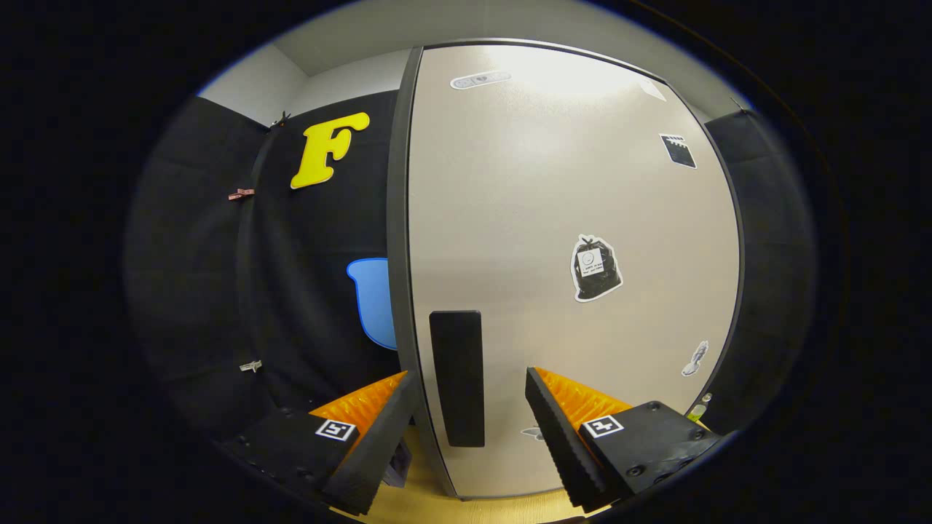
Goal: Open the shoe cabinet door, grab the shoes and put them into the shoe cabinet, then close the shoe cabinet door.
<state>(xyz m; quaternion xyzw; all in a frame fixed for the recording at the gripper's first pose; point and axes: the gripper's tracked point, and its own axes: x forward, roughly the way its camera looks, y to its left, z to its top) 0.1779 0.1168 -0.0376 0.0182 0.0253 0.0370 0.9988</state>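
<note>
Gripper [470, 407] fingers of mine are spread apart, pinching nothing, with the dark vertical handle [457, 377] standing in the gap between them, nearer my left finger and touching neither. That handle sits on the shoe cabinet door [568, 218], close to its dark left edge, and the door faces me squarely.

I judge the task to be at one of its two ends. The door looks shut, or very nearly so, and I see no shoes anywhere, so I cannot tell from this whether I am about to pull it open for the first time or have just pushed it closed with the shoes inside. If opening is what is left, then closing my fingers on the handle comes next, and everything after it remains: fetching the shoes, placing them, shutting up.

On the door are several stickers, among them a black bag-shaped one [596, 268] to the right of the handle and a small dark square one [678, 151] higher up. Light wooden flooring [415, 502] shows beneath my fingers. Nothing stands between my fingers and the handle.
</note>
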